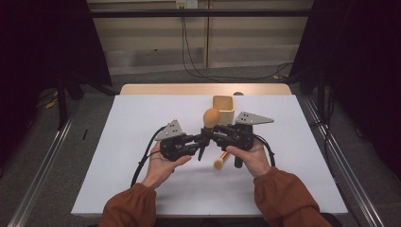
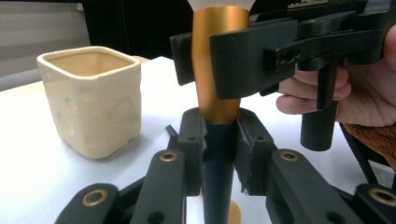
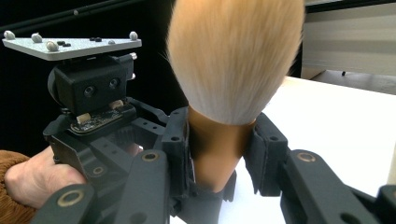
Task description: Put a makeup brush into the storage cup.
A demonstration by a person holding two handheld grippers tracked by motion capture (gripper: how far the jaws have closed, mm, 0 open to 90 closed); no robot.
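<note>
Both the left gripper [image 2: 219, 154], clamped on the dark handle, and the right gripper [image 3: 219, 154], clamped on the smooth gold collar, hold the brush [image 1: 211, 118] upright between them, light, probably slippery, bristles soft.

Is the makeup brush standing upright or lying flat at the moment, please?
Upright, off the table. The brush has its bristles up; the right gripper clamps its gold ferrule and the left gripper its dark handle below.
</note>
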